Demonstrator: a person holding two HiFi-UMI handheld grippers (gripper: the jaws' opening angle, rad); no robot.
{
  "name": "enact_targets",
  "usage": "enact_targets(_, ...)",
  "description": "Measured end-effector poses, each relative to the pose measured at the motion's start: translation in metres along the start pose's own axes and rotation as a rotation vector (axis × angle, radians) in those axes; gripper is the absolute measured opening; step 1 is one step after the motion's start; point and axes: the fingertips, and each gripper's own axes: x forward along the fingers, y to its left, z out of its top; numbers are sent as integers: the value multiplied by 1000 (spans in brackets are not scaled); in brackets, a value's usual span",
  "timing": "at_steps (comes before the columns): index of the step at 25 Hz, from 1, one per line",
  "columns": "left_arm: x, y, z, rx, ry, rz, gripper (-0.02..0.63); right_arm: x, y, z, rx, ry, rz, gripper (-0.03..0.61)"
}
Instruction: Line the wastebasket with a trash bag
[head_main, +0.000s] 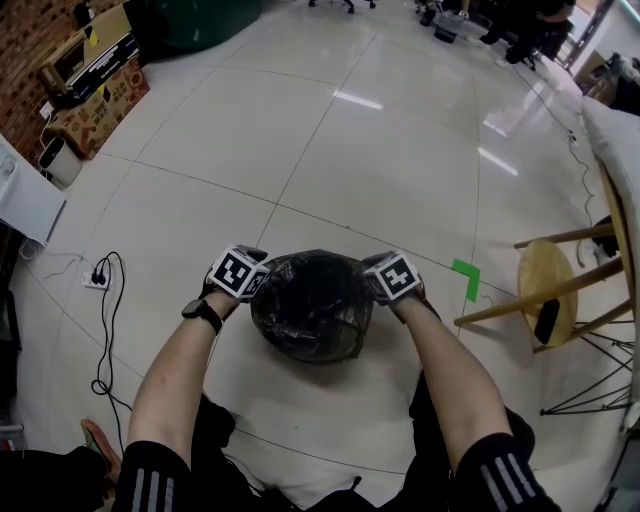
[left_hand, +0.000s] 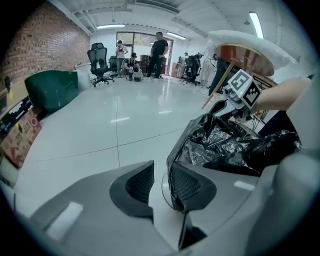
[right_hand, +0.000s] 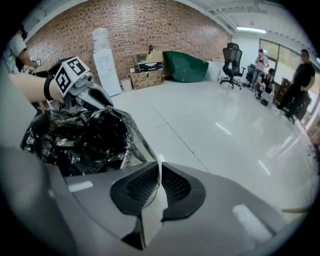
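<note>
Trash bag (head_main: 310, 300) over wastebasket (right_hand: 139, 149) — left hand-held gripper (left_hand: 161, 172) loosened, right hand-held gripper (right_hand: 159, 172) clamped on its film; hem best pulled down evenly.

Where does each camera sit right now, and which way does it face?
Head view: on the person's head, steeply down at the trash bag; forearms, left gripper, right gripper show.
Left gripper view: on that gripper, along its jaws across the bag toward the right gripper.
Right gripper view: the reverse, toward the left gripper, brick wall behind.
All three share the bag.
</note>
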Motion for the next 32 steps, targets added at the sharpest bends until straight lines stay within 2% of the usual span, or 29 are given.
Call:
enact_targets(2, 3, 0, -1, -57, -19, -11, 95, 4, -3, -2, 85, -10, 19, 29)
enact_targets(4, 4, 5, 1, -109, -38, -7, 71, 7, -8, -2, 124, -18, 4, 23)
enact_targets(8, 11, 6, -3, -63, 1, 22, 71, 16, -8, -4, 61, -7, -6, 20)
enact_targets(12, 14, 1, -9, -65, -2, 6, 66, 19, -7, -19, 91, 23, 21, 18)
enact_targets(14, 13, 3, -13, -72, -2, -1, 92, 19, -9, -22, 96, 22, 31, 60)
enact_targets(16, 11, 4, -18, -77, 8, -5, 128, 17, -10, -22, 100, 8, 45, 152)
enact_targets(18, 7, 6, -19, -85, -5, -13, 154, 10, -12, -23, 124, -23, 64, 178)
enact_targets(21, -2, 9, -16, -105, -58, -27, 181, -3, -12, -22, 177, -114, 140, 179)
enact_targets(25, -1, 5, -20, -116, -53, -36, 196, -16, 1, -34, 319, -192, 328, 189)
enact_targets(32, 9, 6, -21, -143, -66, -46, 192, -15, 1, -54, 558, -258, 486, 189)
